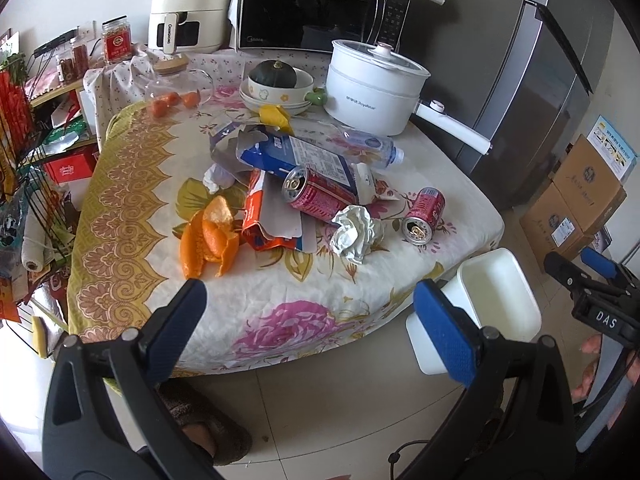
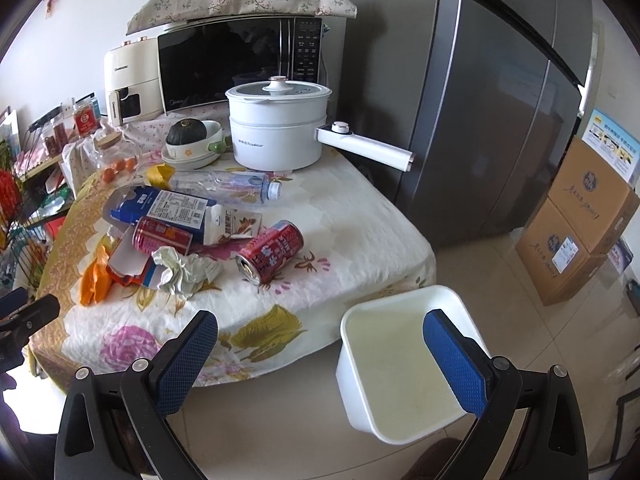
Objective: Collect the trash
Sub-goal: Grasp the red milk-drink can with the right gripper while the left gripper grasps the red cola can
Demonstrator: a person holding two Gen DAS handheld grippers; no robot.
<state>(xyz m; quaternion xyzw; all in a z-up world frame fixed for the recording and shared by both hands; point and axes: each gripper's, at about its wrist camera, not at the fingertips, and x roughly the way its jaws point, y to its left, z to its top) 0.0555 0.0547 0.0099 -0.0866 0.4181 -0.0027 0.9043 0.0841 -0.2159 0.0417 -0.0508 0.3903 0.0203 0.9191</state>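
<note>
We hold the left gripper (image 1: 308, 320) and right gripper (image 2: 320, 344) wide open and empty before the table (image 1: 280, 320). The trash, red cans (image 1: 424, 214), crumpled tissue (image 1: 354, 232) and orange peel (image 1: 212, 236), lies on its cloth, the white bin (image 2: 400, 360) on the floor beside.

Grey fridge (image 2: 500, 100) beside floral-clothed table (image 2: 360, 216); beige tiled floor (image 2: 280, 420).

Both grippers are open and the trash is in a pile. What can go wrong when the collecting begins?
1. The lone red can lies on its side near the table edge; a nudge may roll it off, perhaps missing the white bin.
2. The other can leans on the milk carton; pulling either could shift the pile.
3. The orange peel may break apart when pinched.
</note>
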